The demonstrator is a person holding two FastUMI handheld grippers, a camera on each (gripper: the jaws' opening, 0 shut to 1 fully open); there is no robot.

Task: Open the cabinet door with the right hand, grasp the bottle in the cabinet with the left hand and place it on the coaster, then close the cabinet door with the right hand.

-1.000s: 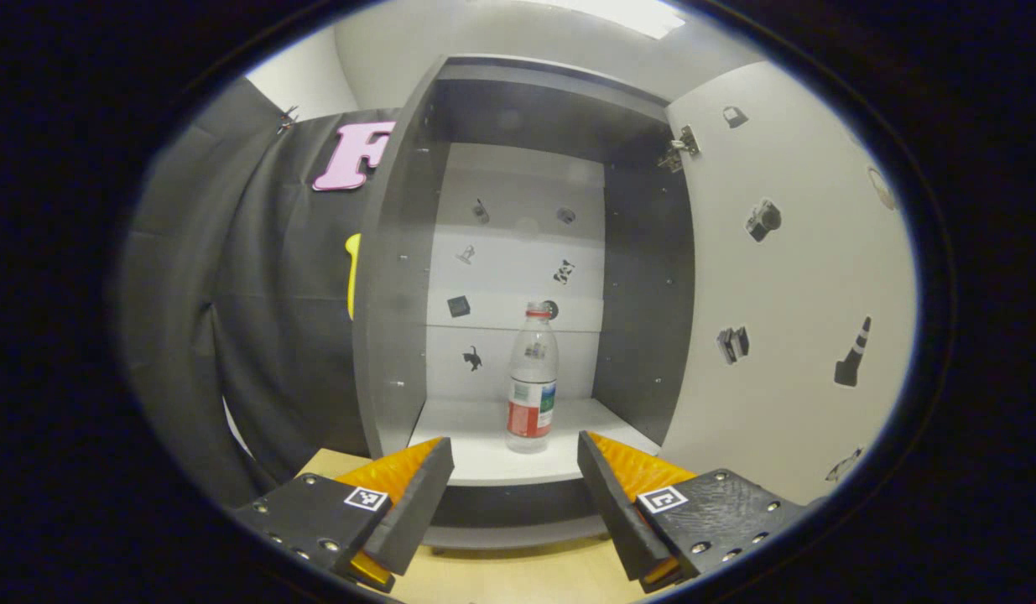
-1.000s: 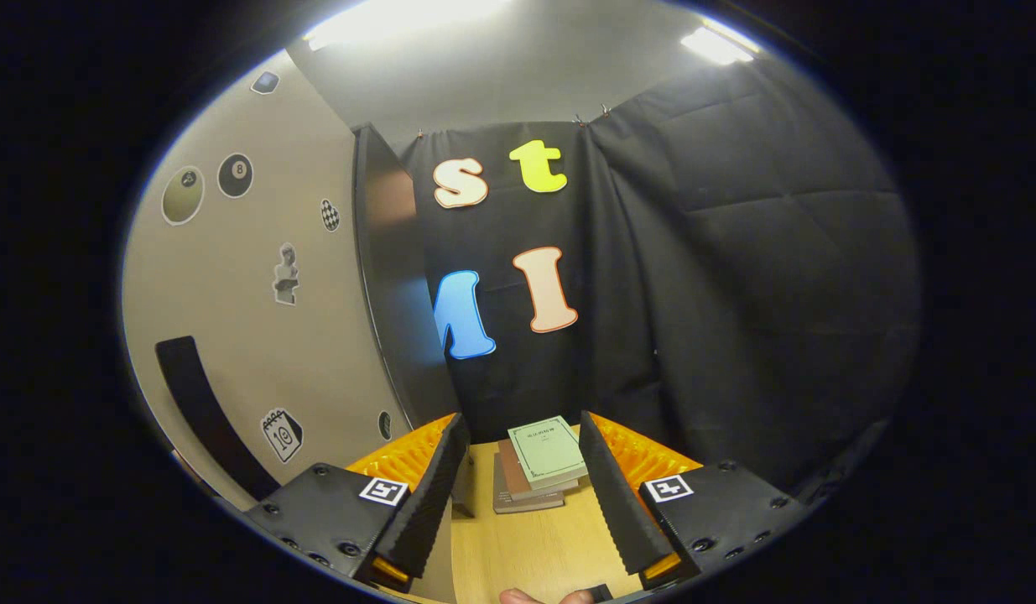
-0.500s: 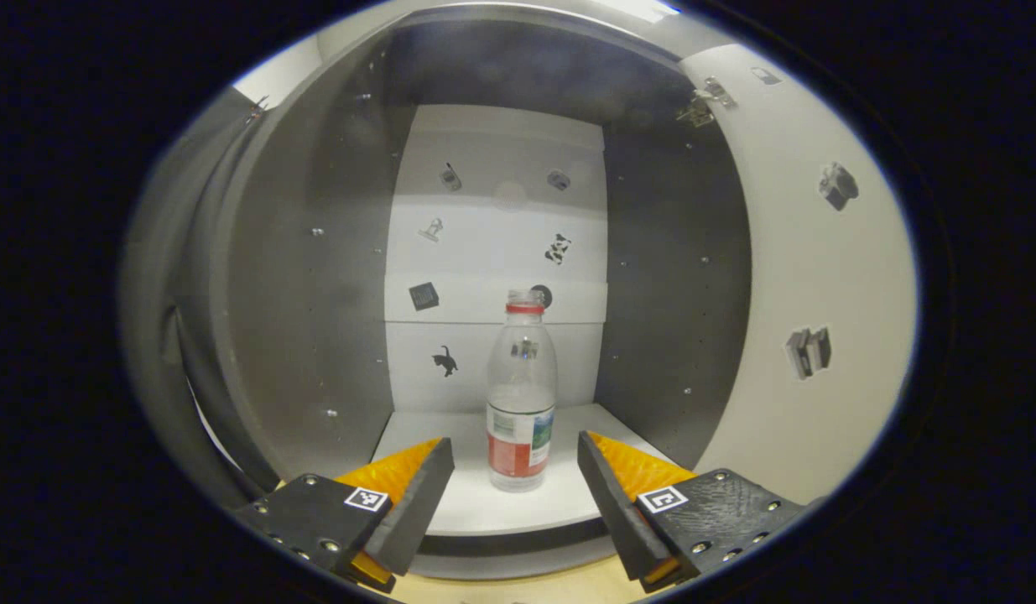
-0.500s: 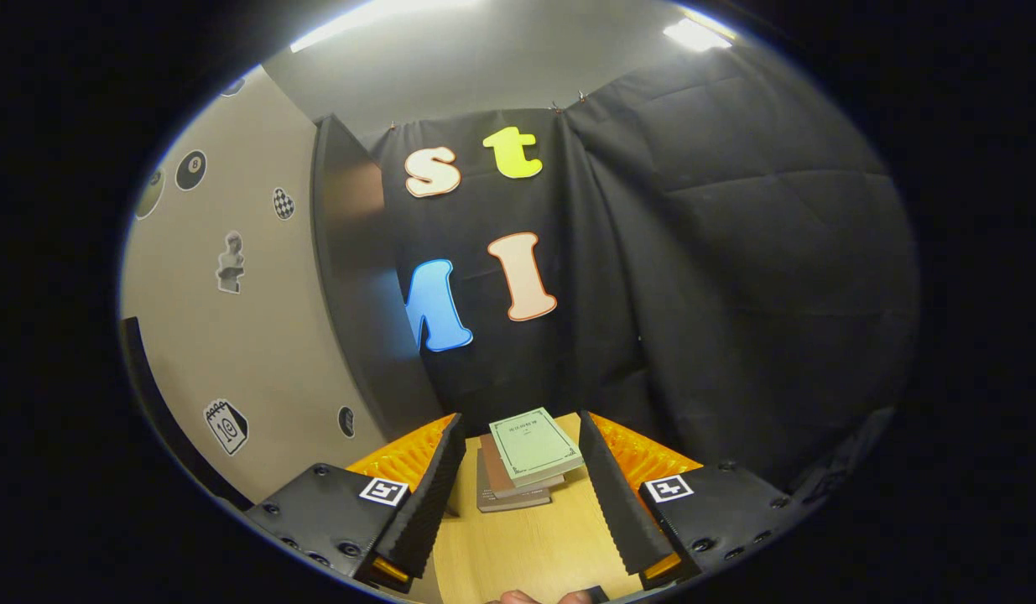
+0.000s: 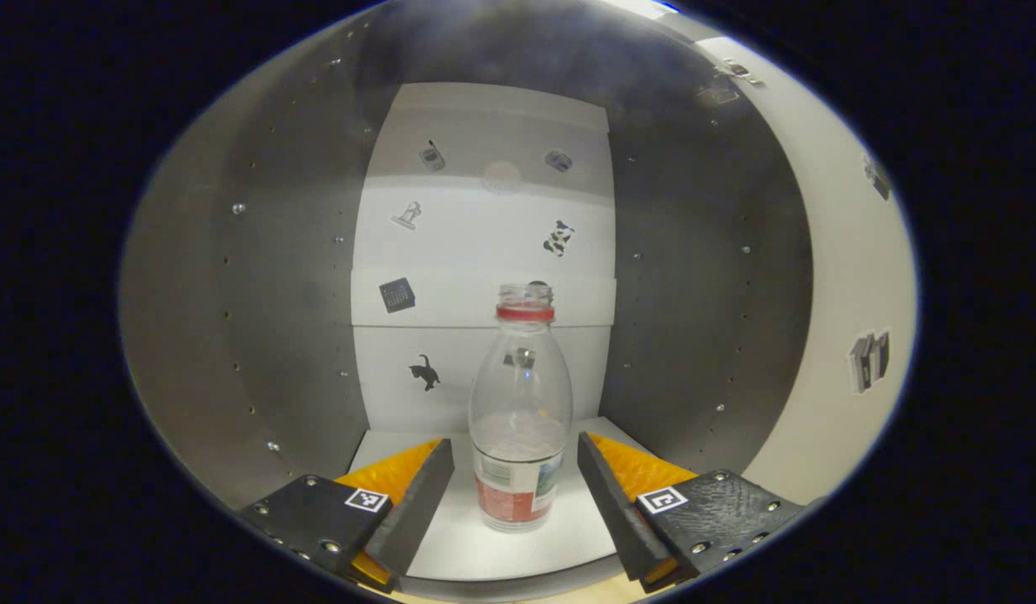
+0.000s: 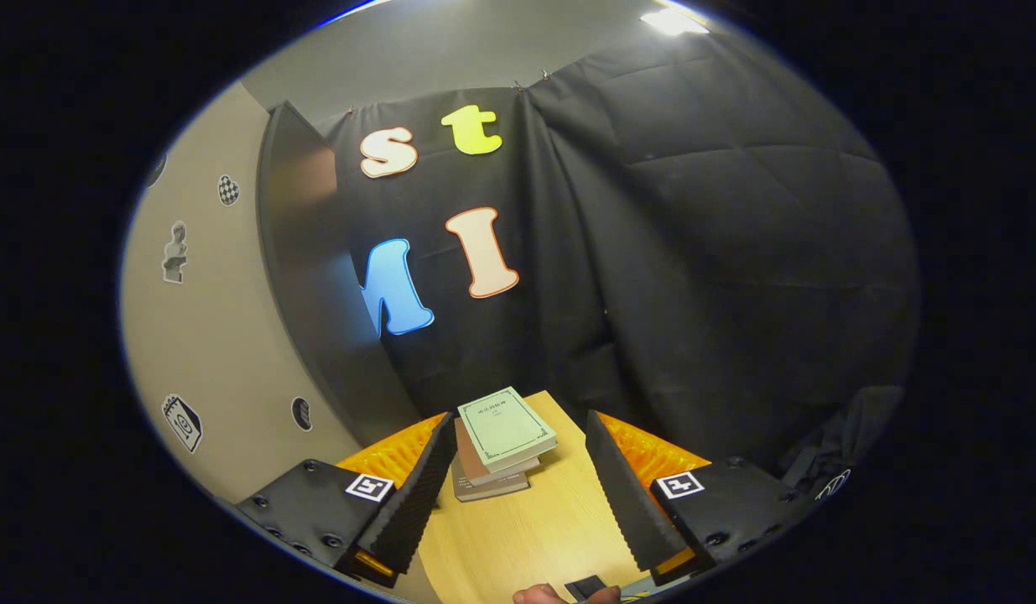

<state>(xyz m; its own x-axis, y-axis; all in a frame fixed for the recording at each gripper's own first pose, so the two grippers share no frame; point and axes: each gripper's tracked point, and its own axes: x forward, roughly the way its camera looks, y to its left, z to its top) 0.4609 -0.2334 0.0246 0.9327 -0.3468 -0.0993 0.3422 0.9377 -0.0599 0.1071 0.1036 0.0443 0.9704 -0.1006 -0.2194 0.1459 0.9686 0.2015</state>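
A clear plastic bottle point(image 5: 520, 419) with a red neck ring, no cap and a red and white label stands upright on the white floor of the open cabinet point(image 5: 501, 545). My left gripper point(image 5: 515, 495) is open, one finger on each side of the bottle's lower half, with a gap on both sides. The cabinet door point(image 5: 853, 277) is swung open at the right of the left gripper view. In the right gripper view the door's outer face point(image 6: 216, 369) shows at the left, and my right gripper point(image 6: 518, 503) is open over the wooden table with nothing between its fingers.
Grey cabinet side walls point(image 5: 266, 319) close in on both sides of the bottle, with a white back panel behind it. A small stack of books point(image 6: 501, 440) lies on the wooden table point(image 6: 534, 537) ahead of the right gripper. A fingertip point(image 6: 538, 596) shows at the bottom edge.
My left gripper has moved forward into the cabinet, so the bottle now stands between its fingers. The right gripper has swung a little to the right, away from the door.
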